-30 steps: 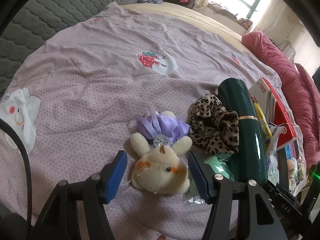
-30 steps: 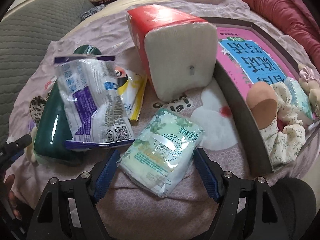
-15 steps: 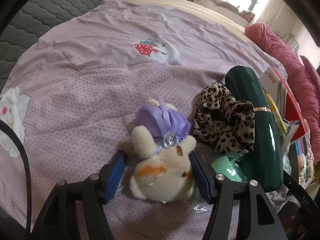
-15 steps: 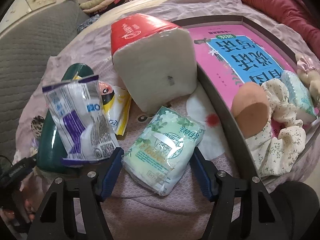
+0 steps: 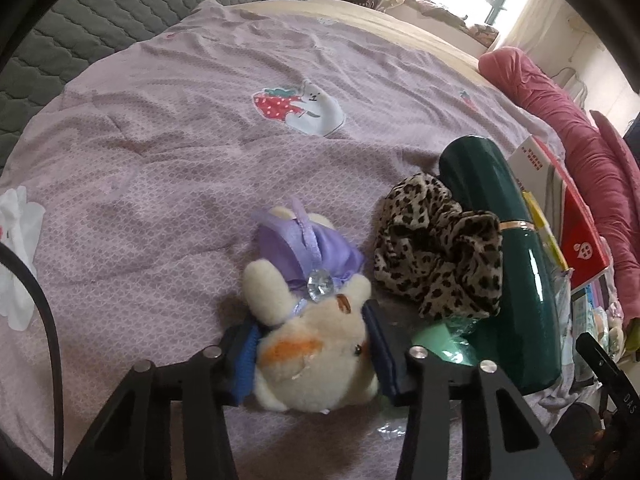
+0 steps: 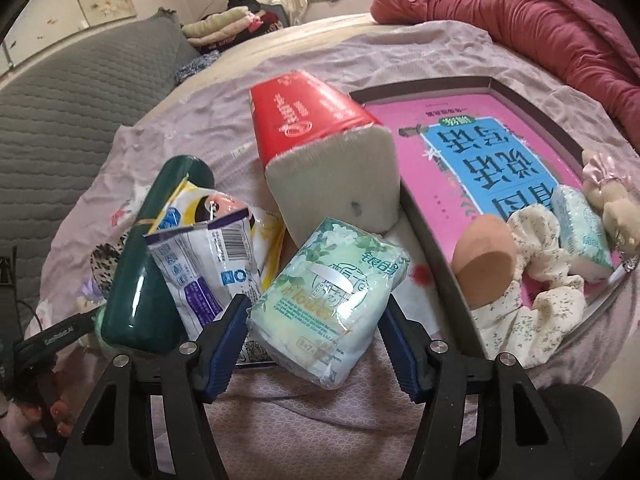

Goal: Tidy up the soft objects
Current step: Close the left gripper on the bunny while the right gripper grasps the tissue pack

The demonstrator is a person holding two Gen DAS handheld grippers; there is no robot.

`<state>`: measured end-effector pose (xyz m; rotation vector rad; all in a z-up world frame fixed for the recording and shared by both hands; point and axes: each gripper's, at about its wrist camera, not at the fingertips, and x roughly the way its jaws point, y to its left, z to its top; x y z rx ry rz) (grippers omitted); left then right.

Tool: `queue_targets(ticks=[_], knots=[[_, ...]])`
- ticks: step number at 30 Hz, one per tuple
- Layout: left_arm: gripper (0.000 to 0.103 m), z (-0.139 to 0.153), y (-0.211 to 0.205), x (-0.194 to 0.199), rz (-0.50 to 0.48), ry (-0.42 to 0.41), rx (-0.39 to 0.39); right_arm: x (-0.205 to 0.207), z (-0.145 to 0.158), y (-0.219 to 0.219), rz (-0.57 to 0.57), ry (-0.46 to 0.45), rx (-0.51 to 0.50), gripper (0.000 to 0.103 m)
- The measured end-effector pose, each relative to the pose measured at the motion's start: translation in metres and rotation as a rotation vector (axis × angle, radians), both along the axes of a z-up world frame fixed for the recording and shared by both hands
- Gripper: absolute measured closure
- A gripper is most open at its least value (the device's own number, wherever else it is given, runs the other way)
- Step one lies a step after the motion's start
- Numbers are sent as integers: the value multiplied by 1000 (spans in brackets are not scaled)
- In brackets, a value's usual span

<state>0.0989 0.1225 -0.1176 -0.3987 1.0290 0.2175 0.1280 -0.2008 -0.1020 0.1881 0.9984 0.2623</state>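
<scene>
A cream plush bunny (image 5: 312, 360) in a purple dress lies on the lilac bedspread (image 5: 160, 160). My left gripper (image 5: 310, 332) is closing its jaws, and the blue pads press both sides of the bunny's head. A leopard-print scrunchie (image 5: 436, 248) sits just right of the bunny. In the right wrist view a pale green tissue pack (image 6: 332, 292) is tilted between my right gripper's (image 6: 316, 308) closing jaws, and both pads touch it. It is raised a little off the bed.
A dark green bottle (image 6: 140, 272) lies under a wipes packet (image 6: 212, 264). A red tissue brick (image 6: 320, 152) leans on the grey tray (image 6: 432, 236). The tray holds a pink book (image 6: 480, 152), a sponge (image 6: 484, 264), a floral scrunchie (image 6: 552, 312), another tissue pack (image 6: 580, 232) and a small plush (image 6: 612, 204).
My left jaws moved forward around the bunny and closed onto its head. My right jaws narrowed onto the green tissue pack, which has tilted and risen slightly.
</scene>
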Motion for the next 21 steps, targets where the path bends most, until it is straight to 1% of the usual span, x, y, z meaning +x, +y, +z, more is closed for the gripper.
queue_targets(ticks=[3, 5, 11, 13, 16, 21], knots=[[58, 3, -1, -1, 1, -15, -5, -1, 3, -2, -3, -11, 5, 37], [58, 6, 2, -5, 12, -33, -26, -2, 5, -3, -3, -19, 10, 38], [58, 25, 11, -16, 66, -110, -52, -5, 14, -3, -1, -56, 6, 38], [58, 34, 10, -21, 68, -132, -39, -7, 17, -2, 7, -71, 1, 38], [58, 40, 6, -24, 58, -139, -17, -9, 21, -1, 17, -88, 1, 38], [58, 49, -1, -31, 42, -153, -4, -15, 30, 1, 34, -124, 0, 38]])
